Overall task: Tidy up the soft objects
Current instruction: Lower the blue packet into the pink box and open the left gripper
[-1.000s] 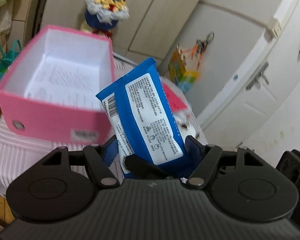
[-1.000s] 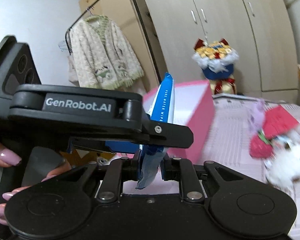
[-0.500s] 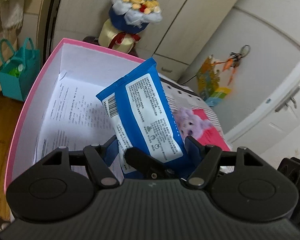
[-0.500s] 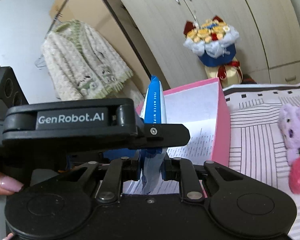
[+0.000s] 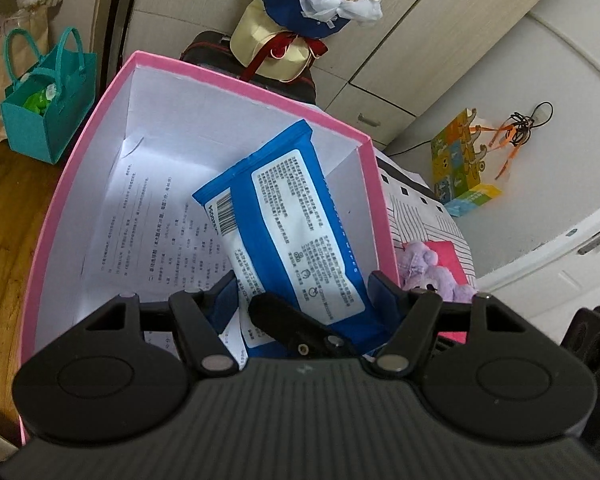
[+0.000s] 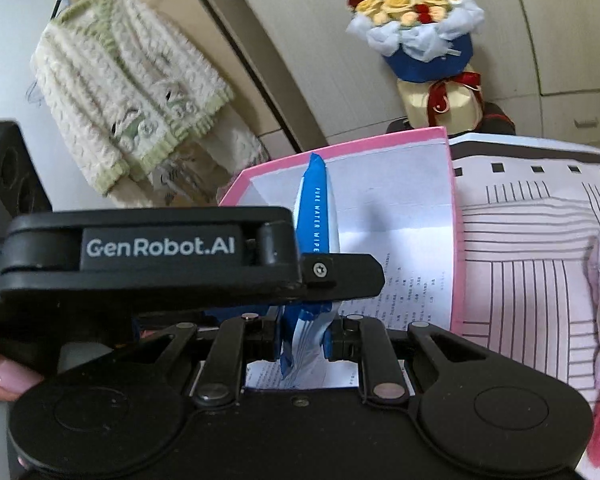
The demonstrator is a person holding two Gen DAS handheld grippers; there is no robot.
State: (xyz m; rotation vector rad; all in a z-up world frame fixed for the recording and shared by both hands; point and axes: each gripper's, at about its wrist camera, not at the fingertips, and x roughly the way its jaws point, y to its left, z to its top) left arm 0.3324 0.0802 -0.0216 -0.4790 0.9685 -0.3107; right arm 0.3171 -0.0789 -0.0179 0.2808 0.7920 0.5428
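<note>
The wipes pack hangs over the pink box, left gripper and right gripper both clamped on it. Lower it flat onto the box floor, then release both together.

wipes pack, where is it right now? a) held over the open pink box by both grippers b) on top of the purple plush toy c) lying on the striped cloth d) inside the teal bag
a: the wipes pack is clamped across its width by the left gripper and pinched at its sealed end by the right gripper, above the pink box.
</note>
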